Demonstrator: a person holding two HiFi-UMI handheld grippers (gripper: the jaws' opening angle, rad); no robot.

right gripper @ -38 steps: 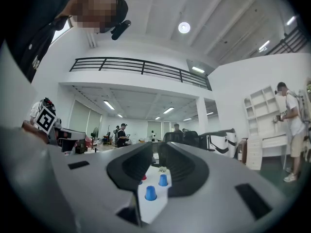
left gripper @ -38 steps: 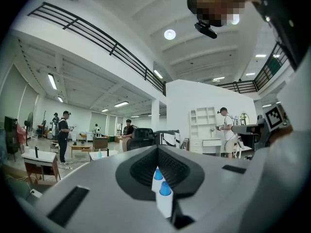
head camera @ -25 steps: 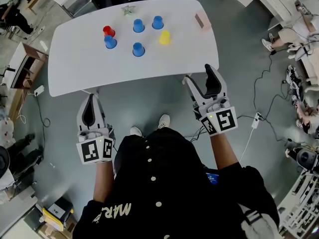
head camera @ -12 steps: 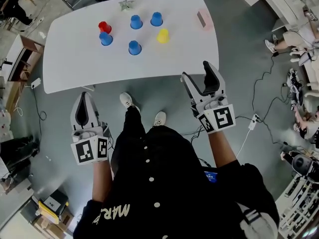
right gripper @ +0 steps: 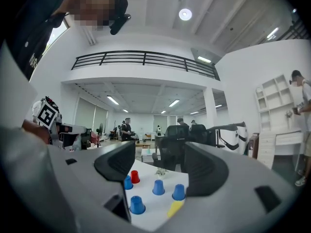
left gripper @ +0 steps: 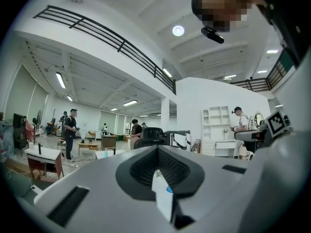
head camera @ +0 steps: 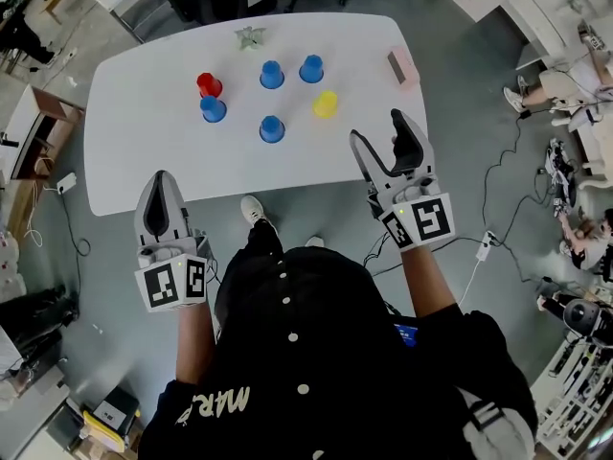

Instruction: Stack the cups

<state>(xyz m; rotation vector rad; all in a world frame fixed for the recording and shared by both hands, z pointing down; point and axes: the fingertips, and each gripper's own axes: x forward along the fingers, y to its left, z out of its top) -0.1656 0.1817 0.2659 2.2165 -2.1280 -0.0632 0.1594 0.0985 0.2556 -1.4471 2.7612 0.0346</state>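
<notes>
Left gripper (head camera: 160, 182): jaws pressed together with nothing between them (left gripper: 156, 152); held at the near left edge of the white table (head camera: 134, 161).
Right gripper (head camera: 381, 137): jaws apart and empty (right gripper: 155, 166); held at the table's near right edge, and its own view looks through the gap at all the cups.
Yellow cup (head camera: 326, 104): closest to the right gripper, just ahead of its left jaw and apart from it; mouth down (right gripper: 175, 208).
Near blue cup (head camera: 272, 128): ahead and left of the right gripper, standing alone (right gripper: 137, 205).
Left blue cup (head camera: 214, 109): ahead and right of the left gripper, well apart from it (right gripper: 128, 182).
Red cup (head camera: 208, 85): right behind the left blue cup, touching or nearly so (right gripper: 135, 177).
Middle blue cup (head camera: 272, 75): farther than the near blue cup, in line with it (right gripper: 158, 187).
Right blue cup (head camera: 311, 69): just beside the middle blue cup, beyond the yellow one (right gripper: 179, 192).
Pink block (head camera: 402, 68): straight ahead of the right gripper, at the table's right edge.
Green star-shaped thing (head camera: 250, 36): farthest, by the far edge.
</notes>
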